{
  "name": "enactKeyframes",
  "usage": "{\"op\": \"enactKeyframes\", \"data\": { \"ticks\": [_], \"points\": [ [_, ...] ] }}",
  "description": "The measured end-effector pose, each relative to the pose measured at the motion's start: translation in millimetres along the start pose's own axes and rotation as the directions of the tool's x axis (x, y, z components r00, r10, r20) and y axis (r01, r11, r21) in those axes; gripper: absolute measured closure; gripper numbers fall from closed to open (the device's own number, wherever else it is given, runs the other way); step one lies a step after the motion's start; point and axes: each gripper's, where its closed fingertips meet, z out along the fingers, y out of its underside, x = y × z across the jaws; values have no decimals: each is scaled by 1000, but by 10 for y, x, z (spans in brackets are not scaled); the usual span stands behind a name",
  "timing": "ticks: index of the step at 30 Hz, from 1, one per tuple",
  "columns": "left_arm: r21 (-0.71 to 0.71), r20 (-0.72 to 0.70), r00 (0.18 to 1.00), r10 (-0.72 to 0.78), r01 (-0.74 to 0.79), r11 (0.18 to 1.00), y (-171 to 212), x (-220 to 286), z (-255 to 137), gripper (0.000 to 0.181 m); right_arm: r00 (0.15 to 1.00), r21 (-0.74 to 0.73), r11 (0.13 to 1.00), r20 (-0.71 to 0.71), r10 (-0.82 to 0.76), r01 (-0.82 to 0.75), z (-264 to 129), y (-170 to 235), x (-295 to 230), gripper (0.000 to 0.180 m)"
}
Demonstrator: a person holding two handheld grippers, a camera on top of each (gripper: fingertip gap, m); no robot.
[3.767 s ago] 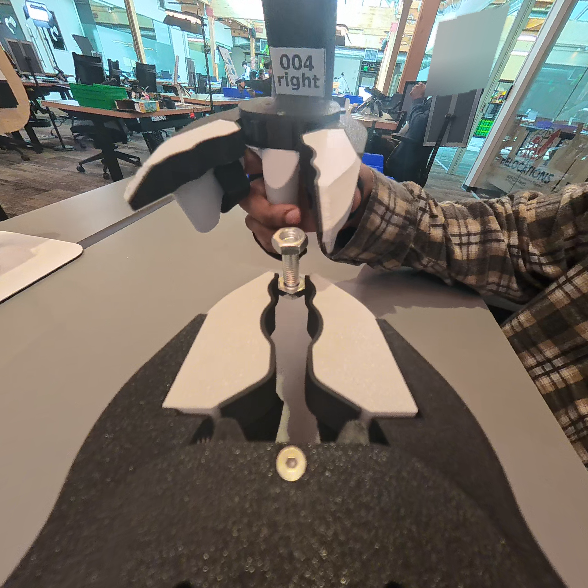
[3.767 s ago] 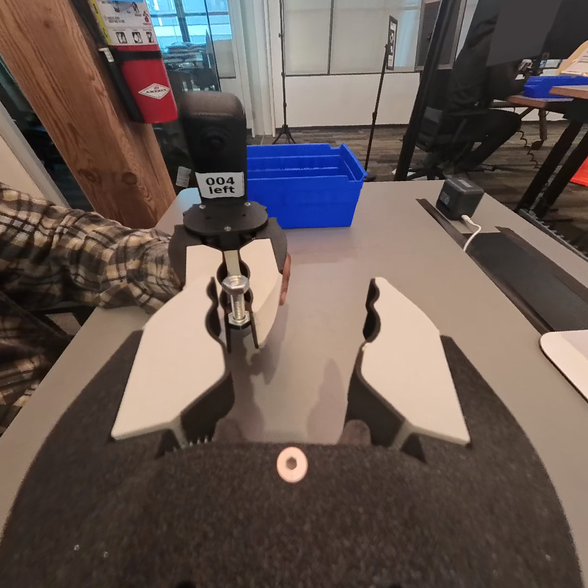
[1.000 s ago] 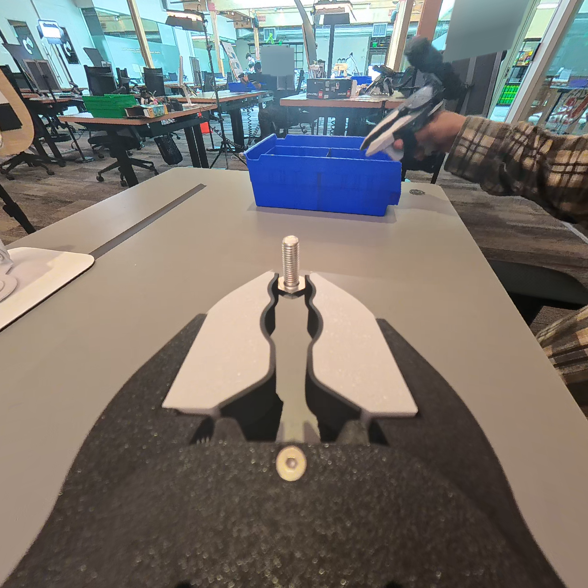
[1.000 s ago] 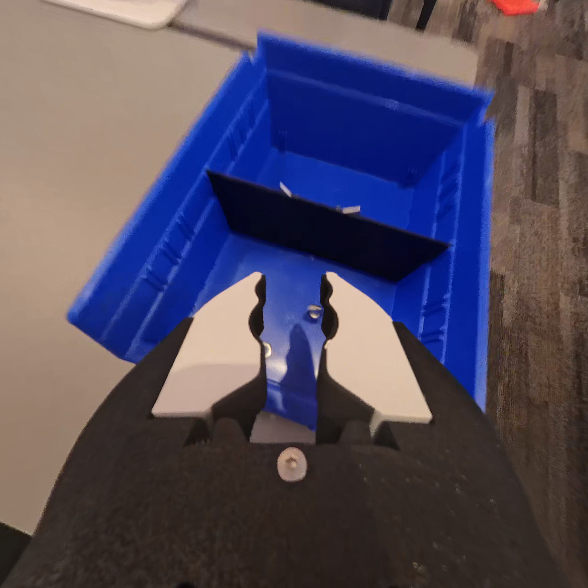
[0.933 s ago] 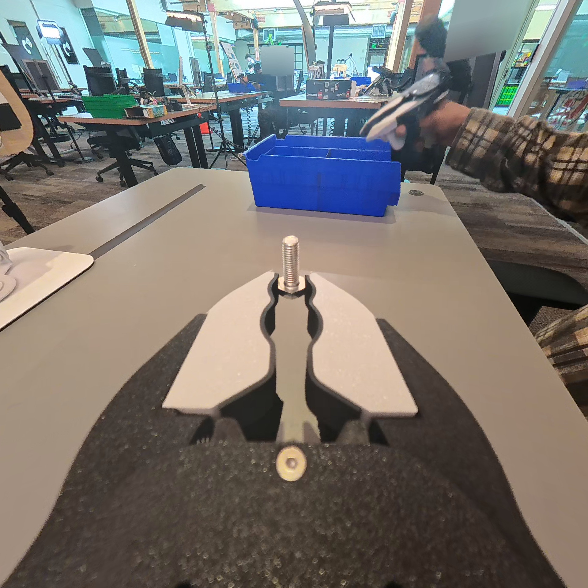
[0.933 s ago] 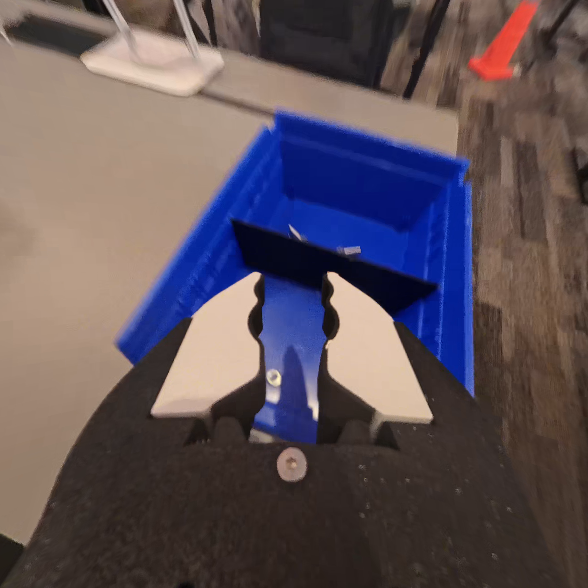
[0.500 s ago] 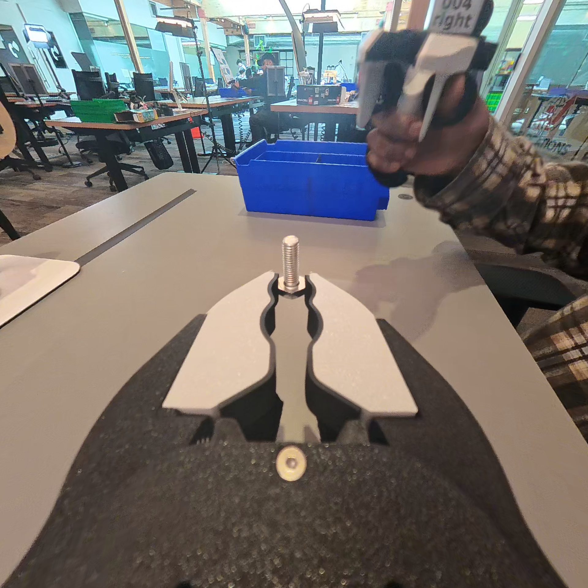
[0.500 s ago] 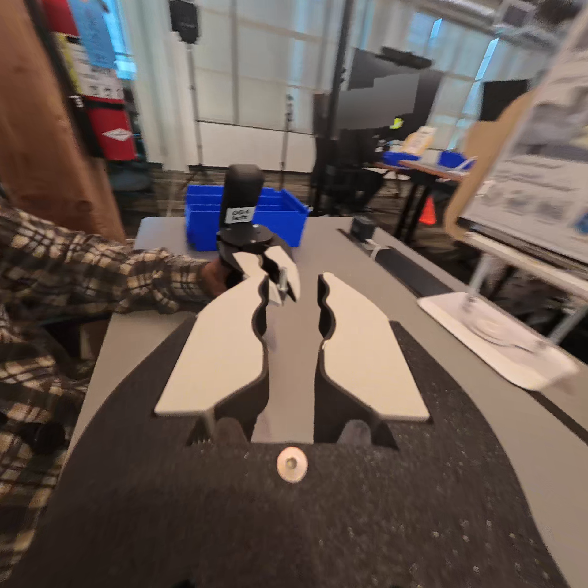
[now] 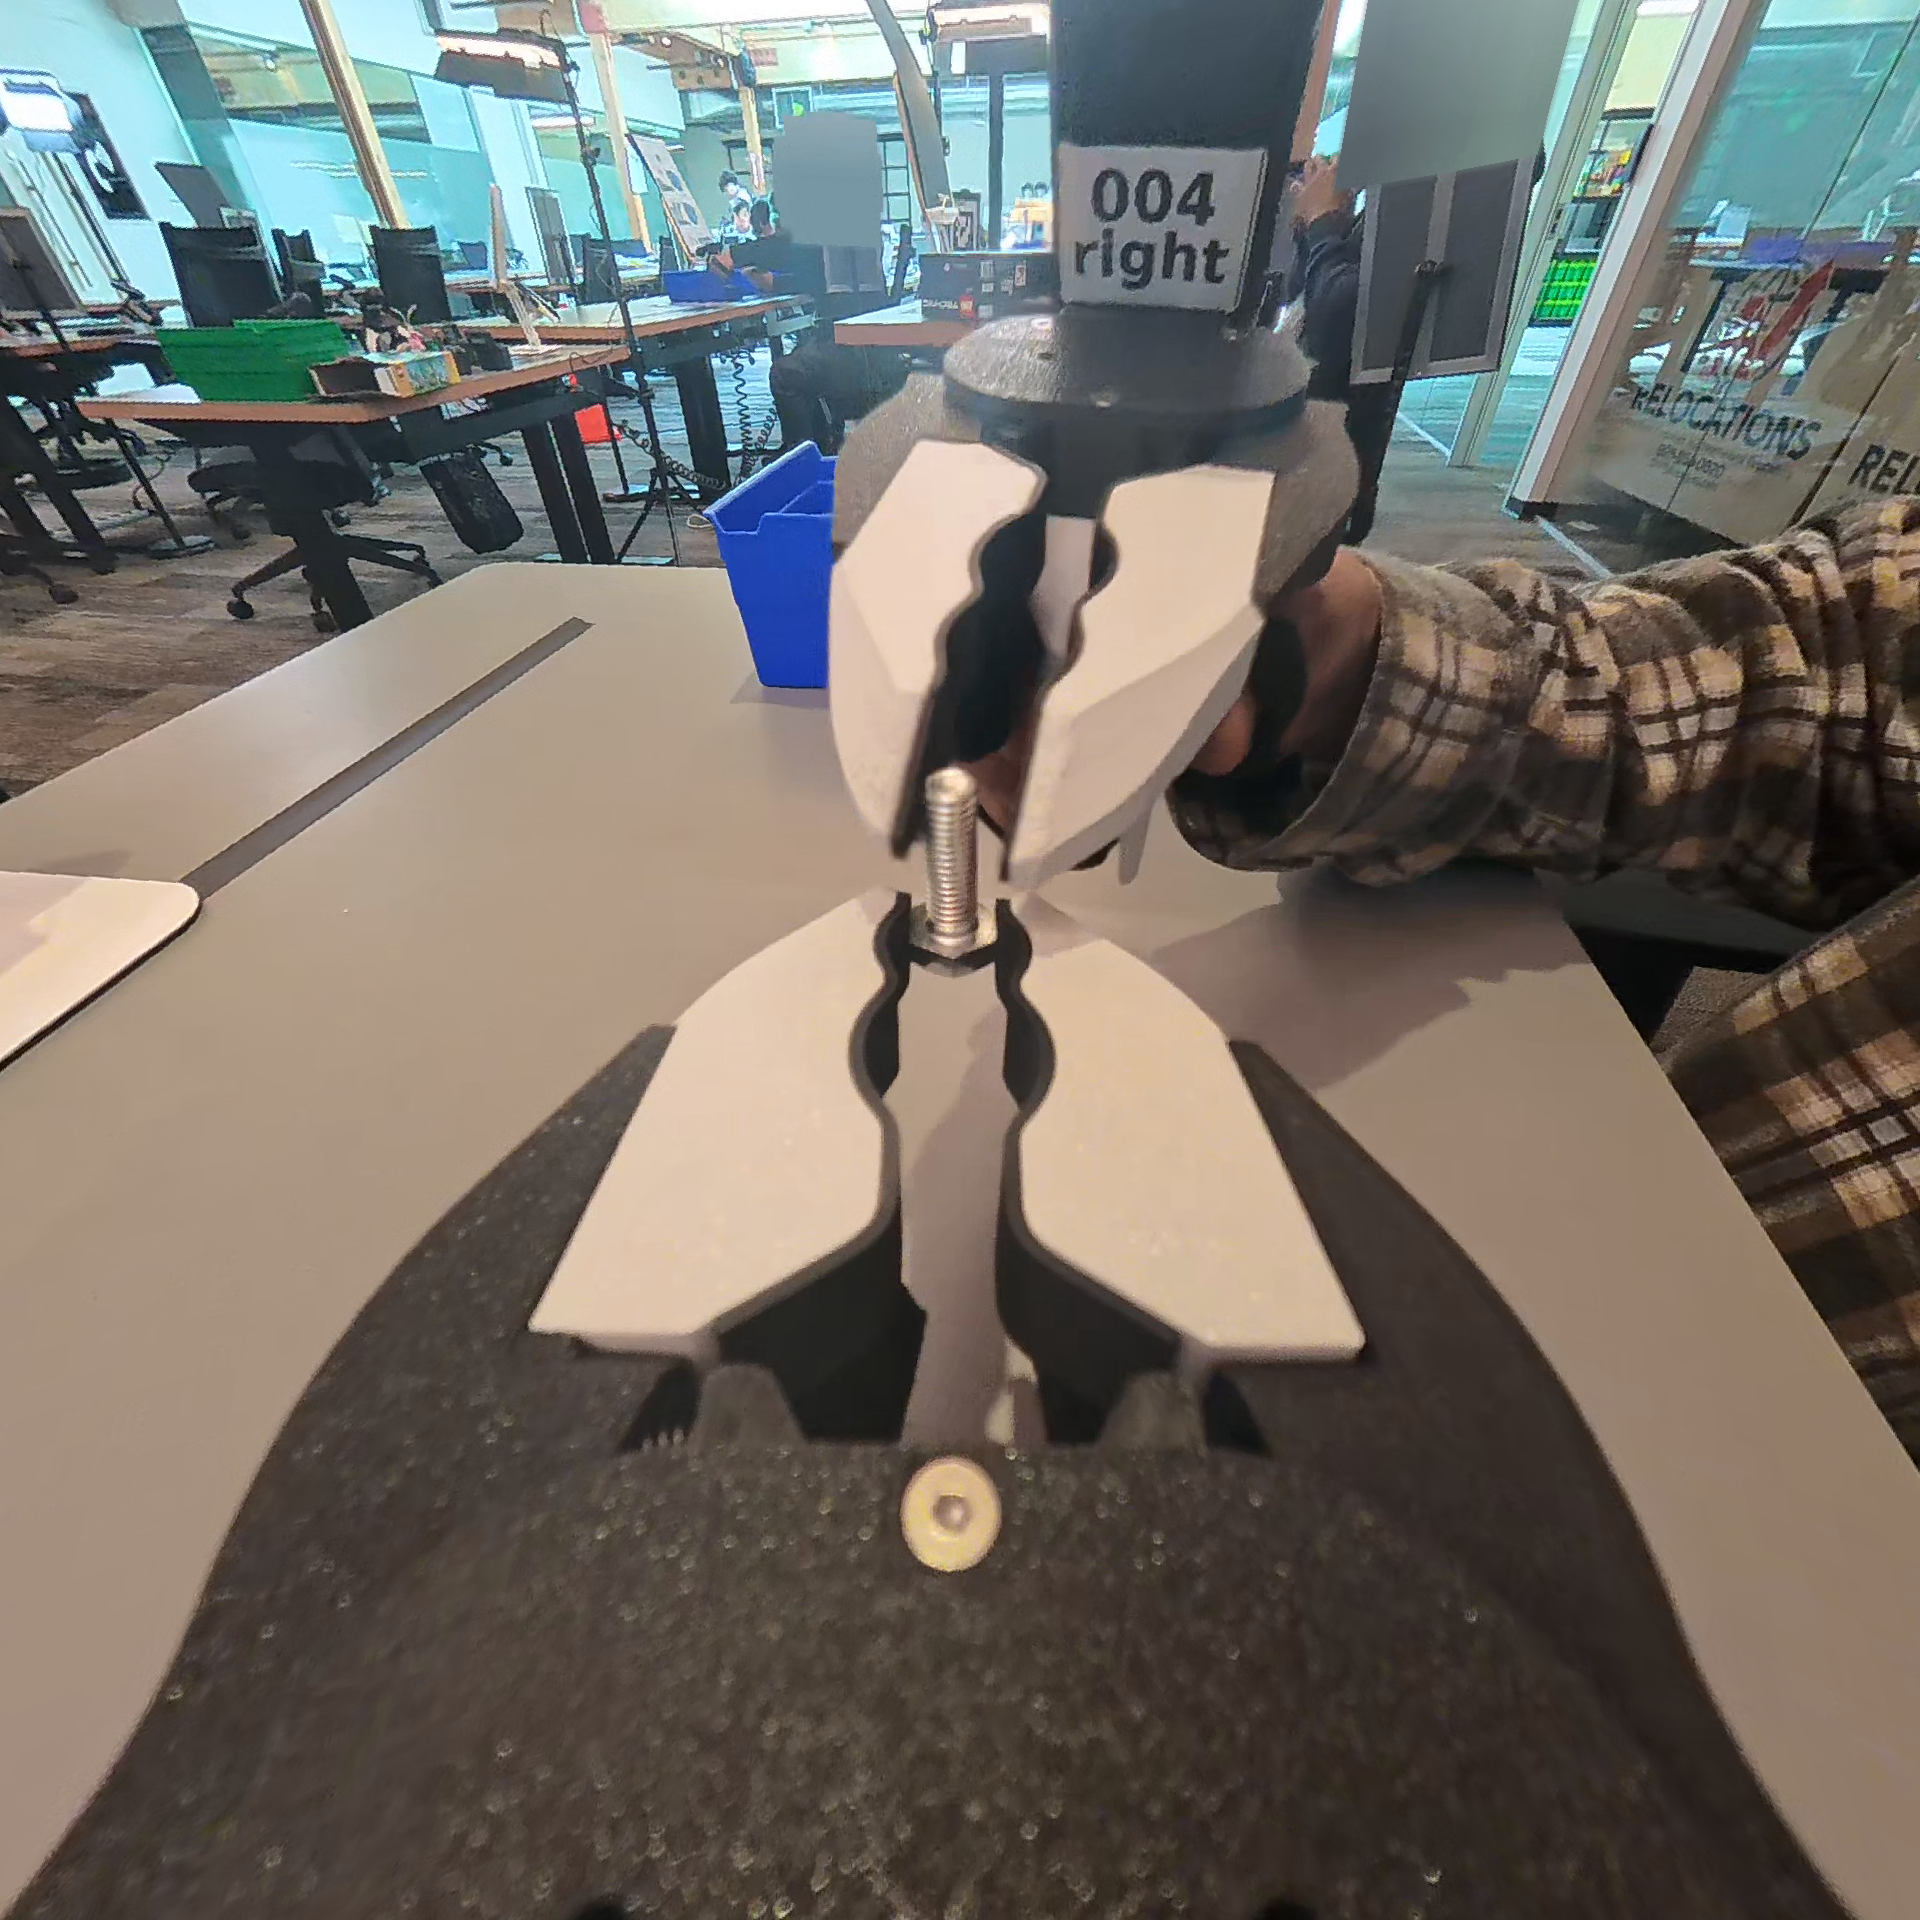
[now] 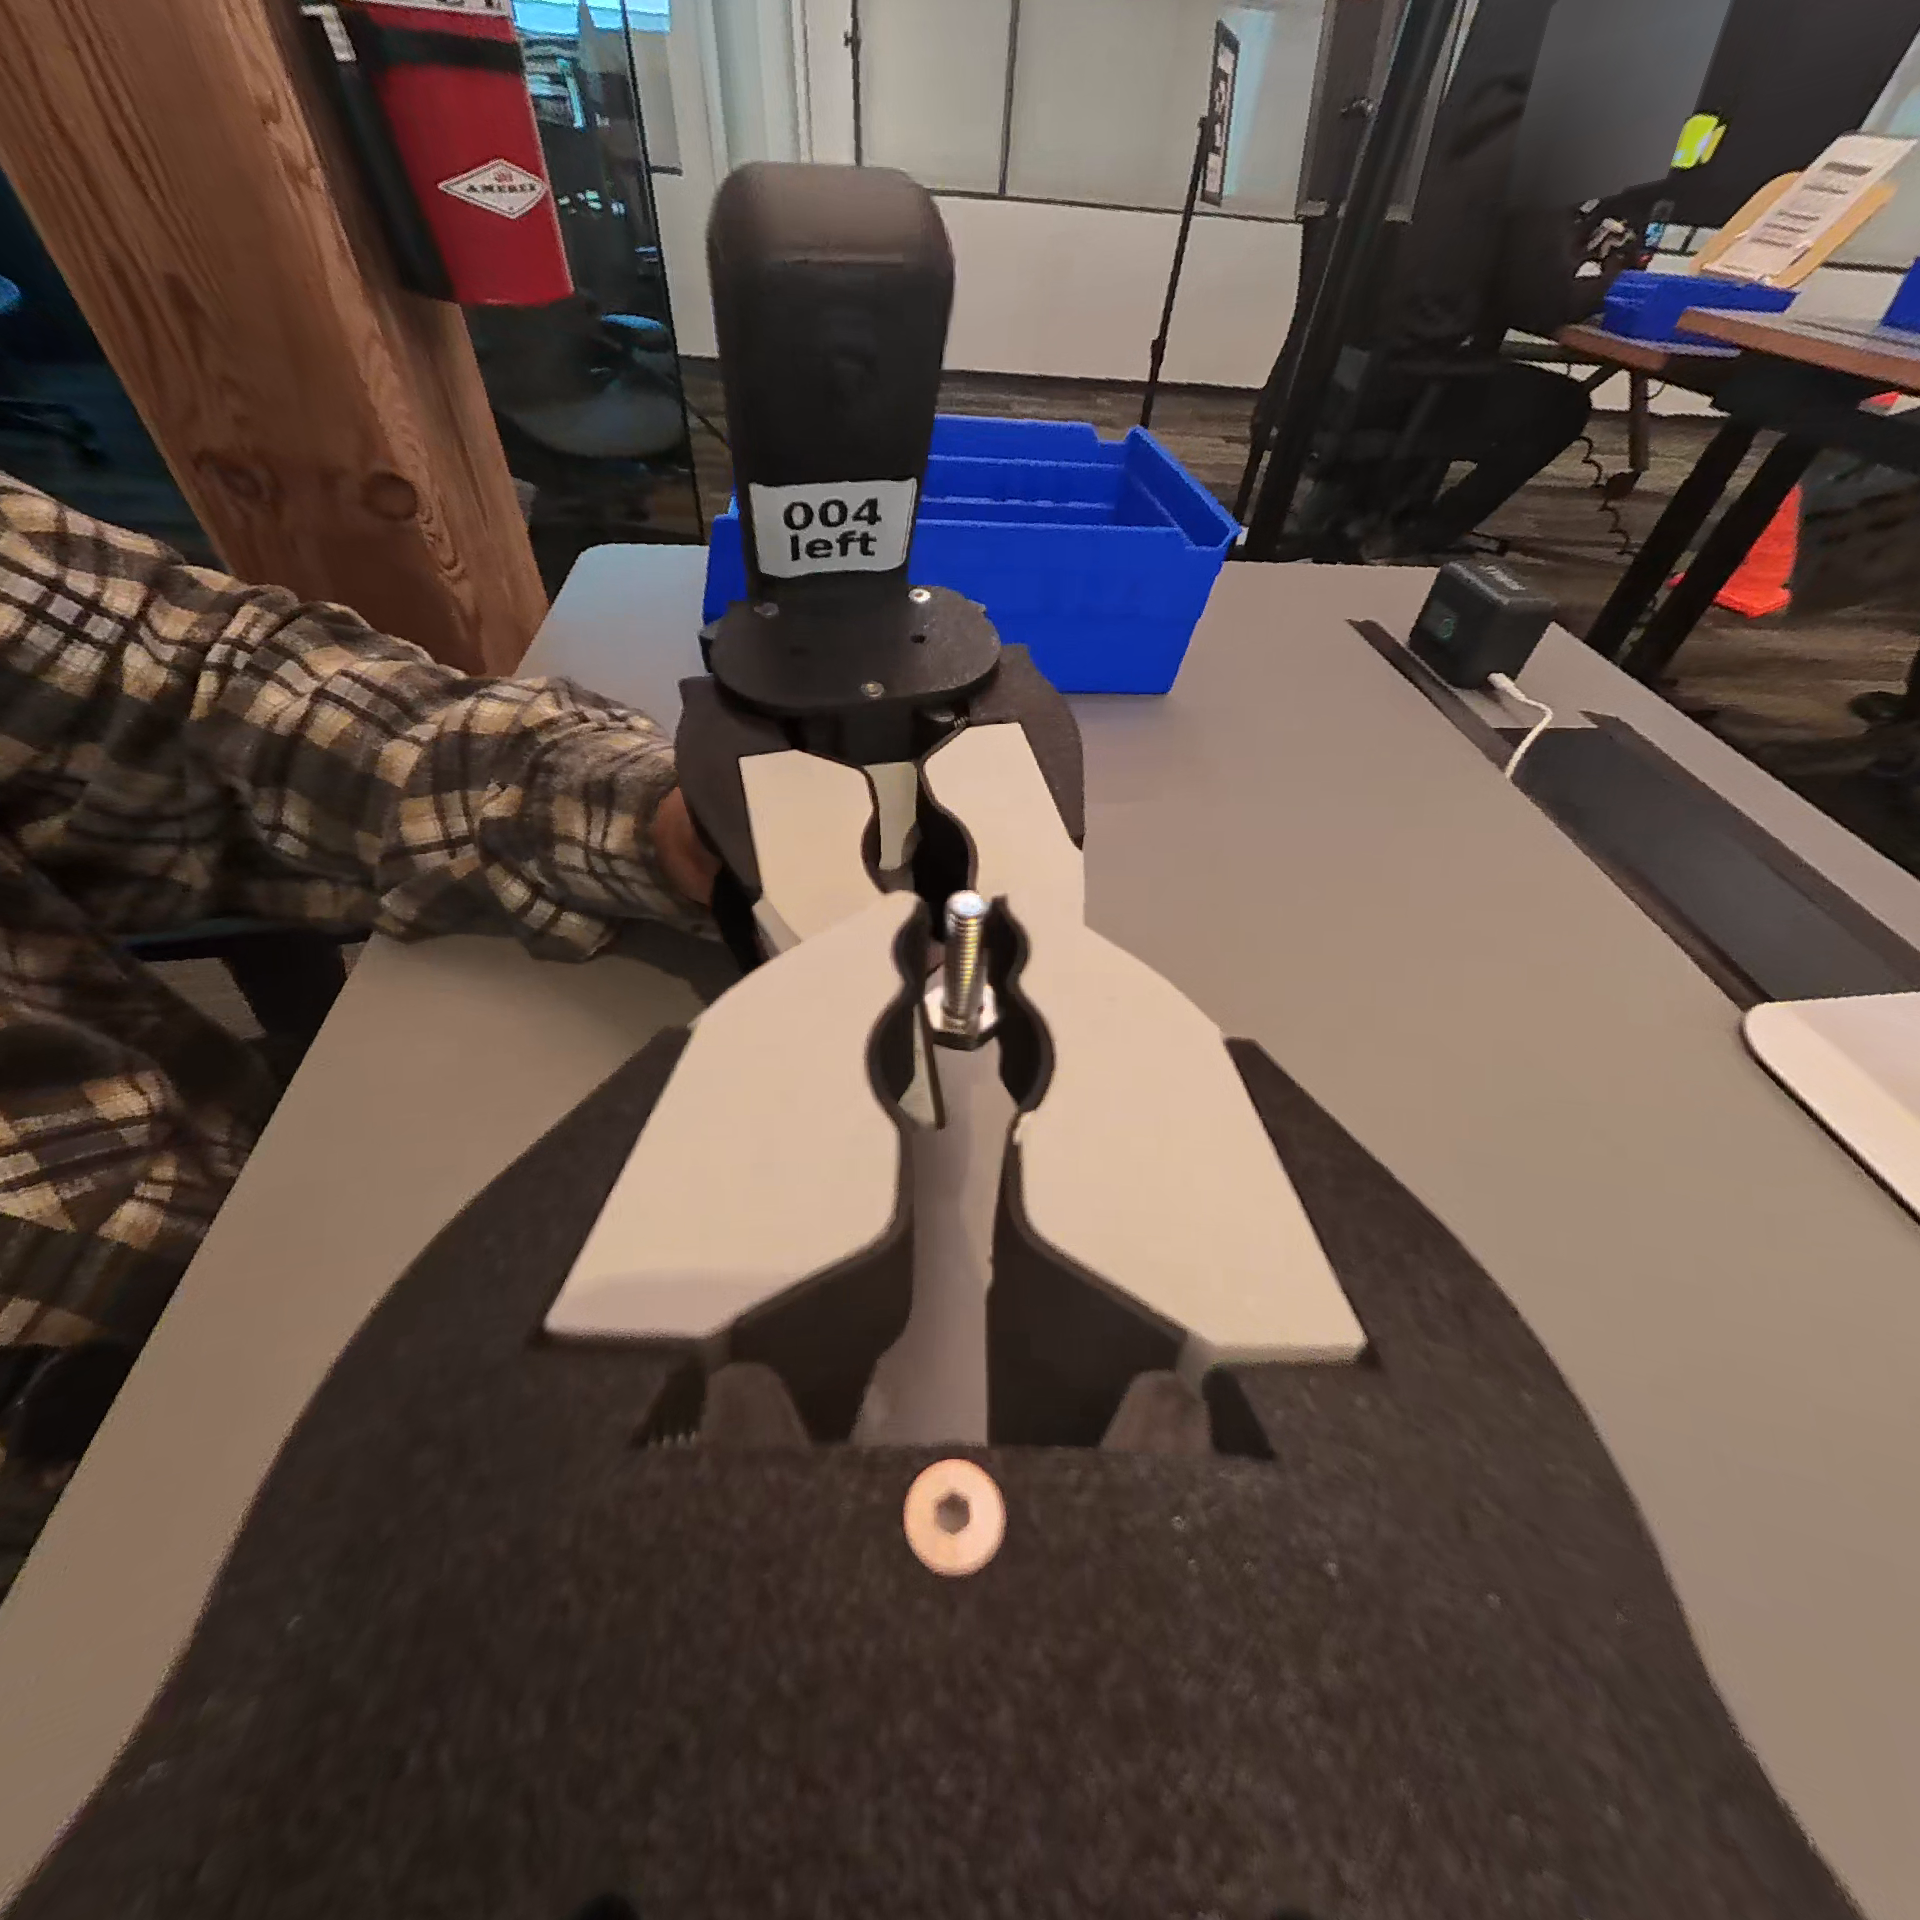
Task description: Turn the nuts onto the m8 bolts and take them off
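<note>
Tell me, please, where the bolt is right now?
The bolt stands upright, threads up, over the grey table, its hex head gripped in the left tongs' tips, with the right tongs around its shank.

Open office: grey desk (image 9: 416,935), glass walls (image 9: 1714,260), wood post (image 10: 239,343), red extinguisher (image 10: 457,156), office chairs (image 9: 312,520), dark patterned floor (image 9: 125,644).

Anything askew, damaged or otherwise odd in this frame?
Nothing stands out. The bolt stands upright, threads up, its hex head clamped by the left gripper. The right gripper brackets the bare shank; no nut is visible on it.
</note>
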Motion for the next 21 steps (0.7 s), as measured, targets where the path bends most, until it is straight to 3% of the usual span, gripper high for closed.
{"op": "enactKeyframes", "data": {
  "ticks": [5,7,9,11,15,18,21],
  "points": [
    [49,-30,1000,2,-1,999,-80,63,3,163,1000,40,999,-13,1,-1,-126,-129,-5,173],
    [56,-10,1000,-11,12,998,-79,30,21,135,997,73,997,-73,-3,8,-371,-283,122,173],
    [52,-4,1000,-27,28,998,-52,10,45,115,979,56,998,-203,-6,18,-816,-394,418,173],
    [50,-6,999,-33,33,998,-40,10,62,106,924,-17,1000,-384,-6,-1,-1448,-382,833,173],
    [38,-8,1000,-18,18,999,-18,23,91,104,659,-215,957,-751,-35,-194,-3008,117,1640,173],
    [18,-6,1000,-11,12,1000,20,23,115,104,546,-225,892,-837,29,-393,-3724,655,1800,173],
    [-1,3,1000,-2,2,1000,60,14,130,105,503,-230,817,-861,83,-529,-4008,1172,1782,172]
  ]
}}
